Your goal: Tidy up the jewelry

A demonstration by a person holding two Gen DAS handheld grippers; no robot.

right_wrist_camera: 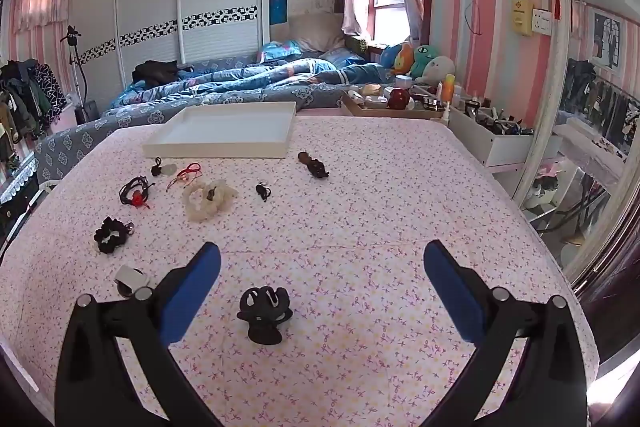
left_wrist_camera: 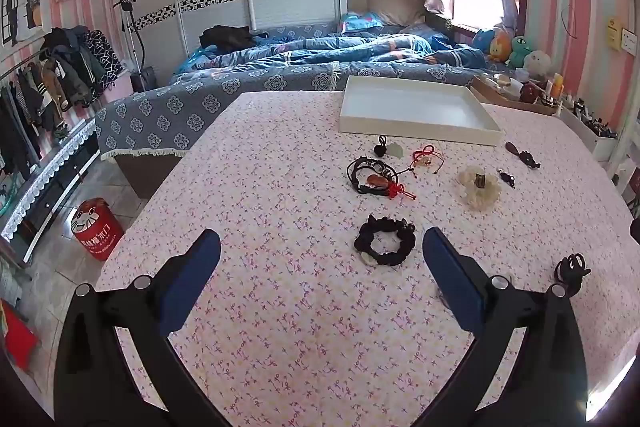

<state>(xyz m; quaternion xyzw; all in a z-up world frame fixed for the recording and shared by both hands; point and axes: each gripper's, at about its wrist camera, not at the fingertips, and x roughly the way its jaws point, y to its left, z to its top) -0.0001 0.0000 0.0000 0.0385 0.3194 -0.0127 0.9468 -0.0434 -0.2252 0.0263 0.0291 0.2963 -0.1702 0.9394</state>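
A white tray [left_wrist_camera: 416,125] stands at the far side of the floral tablecloth; it also shows in the right wrist view [right_wrist_camera: 224,149]. Several pieces lie loose before it: a black scrunchie [left_wrist_camera: 385,241] [right_wrist_camera: 111,235], a black cord bracelet with red knot [left_wrist_camera: 374,179] [right_wrist_camera: 135,191], a red string bracelet [left_wrist_camera: 426,157] [right_wrist_camera: 186,174], a cream scrunchie [left_wrist_camera: 480,187] [right_wrist_camera: 209,199], a black hair claw [left_wrist_camera: 571,269] [right_wrist_camera: 264,313]. My left gripper [left_wrist_camera: 322,247] is open above the cloth, the black scrunchie just ahead between its fingers. My right gripper [right_wrist_camera: 322,259] is open, the hair claw between its fingers.
A bed with blue bedding [left_wrist_camera: 320,67] lies beyond the table. A wooden tray of cosmetics [right_wrist_camera: 394,103] and a white organiser [right_wrist_camera: 496,135] stand at the far right. A red tin [left_wrist_camera: 96,233] stands on the floor at left. A small white object [right_wrist_camera: 130,277] lies near my right gripper.
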